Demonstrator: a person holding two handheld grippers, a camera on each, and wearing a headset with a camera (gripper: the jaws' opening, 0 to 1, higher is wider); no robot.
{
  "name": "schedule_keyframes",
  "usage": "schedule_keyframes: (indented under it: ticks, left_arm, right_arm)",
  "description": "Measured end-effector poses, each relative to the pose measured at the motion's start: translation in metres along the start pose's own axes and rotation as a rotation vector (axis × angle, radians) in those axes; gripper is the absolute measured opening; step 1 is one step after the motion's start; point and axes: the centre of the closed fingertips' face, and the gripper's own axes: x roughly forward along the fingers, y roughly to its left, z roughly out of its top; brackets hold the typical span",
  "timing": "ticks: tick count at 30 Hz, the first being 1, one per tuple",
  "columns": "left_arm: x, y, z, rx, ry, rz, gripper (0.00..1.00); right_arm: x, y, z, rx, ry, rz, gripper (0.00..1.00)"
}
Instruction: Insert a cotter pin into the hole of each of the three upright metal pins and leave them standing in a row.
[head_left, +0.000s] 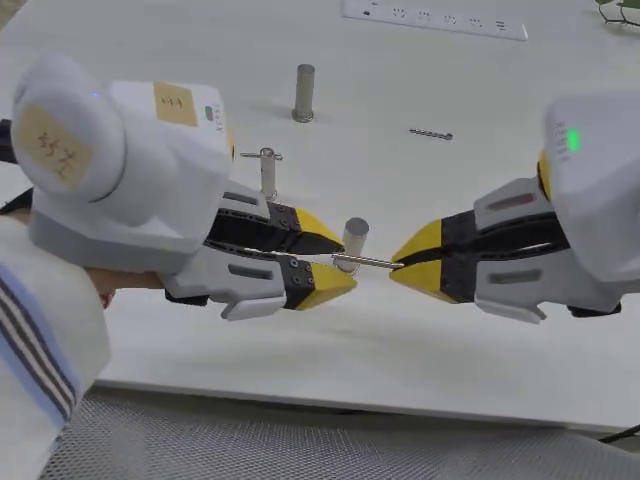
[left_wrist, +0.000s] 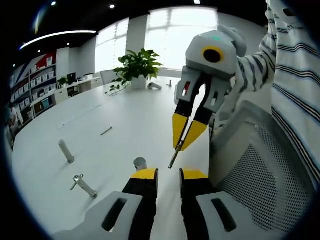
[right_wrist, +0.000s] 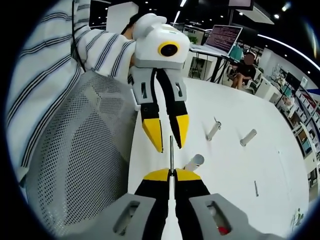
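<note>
At the bench's (head_left: 450, 350) front edge, I see both grippers facing each other tip to tip.

- right gripper (head_left: 395, 267): clenched on the held cotter pin (head_left: 365, 262). The pin lies level and sticks out of the tips toward the left gripper (head_left: 346, 262).
- left gripper: released, with a clear gap between its yellow tips. The free end of the held cotter pin sits in that gap. I can't tell if it touches either tip.
- near metal pin (head_left: 355, 236): upright on the bench, just behind the held cotter pin and between the two sets of tips. No cotter pin through it. Contact with the held cotter pin is unclear from here.
- middle metal pin (head_left: 268, 180): upright, further back and to the left, just beyond the left gripper's body. The fitted cotter pin (head_left: 262, 155) goes crosswise through it near the top.
- far metal pin (head_left: 304, 92): upright, well back, hole not readable.
- loose cotter pin (head_left: 432, 133): flat on the bench, to the right of the far metal pin and well apart from it.

The three metal pins zigzag rather than sit on one straight line.

A power strip (head_left: 435, 18) lies along the far edge. A mesh chair (right_wrist: 85, 150) sits under the front edge. A striped sleeve (head_left: 40, 340) is behind the left gripper.
</note>
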Motion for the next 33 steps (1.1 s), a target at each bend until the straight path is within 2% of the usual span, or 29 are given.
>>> schedule_keyframes:
  ticks: [7, 11, 18, 24, 33]
  left_arm:
    - [-0.002, 0.021, -0.008, -0.010, 0.028, 0.041, 0.18]
    - [0.000, 0.031, -0.010, -0.006, 0.046, 0.059, 0.19]
    - [0.007, 0.044, -0.009, 0.010, 0.073, 0.066, 0.20]
    - [0.017, 0.045, -0.009, 0.029, 0.094, 0.046, 0.19]
    - [0.024, 0.048, -0.011, 0.043, 0.114, 0.034, 0.17]
  right_arm:
    - [-0.004, -0.018, -0.025, 0.036, 0.065, -0.053, 0.00]
    - [-0.003, -0.026, -0.037, 0.047, 0.093, -0.068, 0.00]
    - [0.004, -0.033, -0.042, 0.053, 0.103, -0.075, 0.00]
    - [0.012, -0.036, -0.047, 0.058, 0.110, -0.063, 0.00]
    - [0.015, -0.038, -0.045, 0.066, 0.101, -0.055, 0.00]
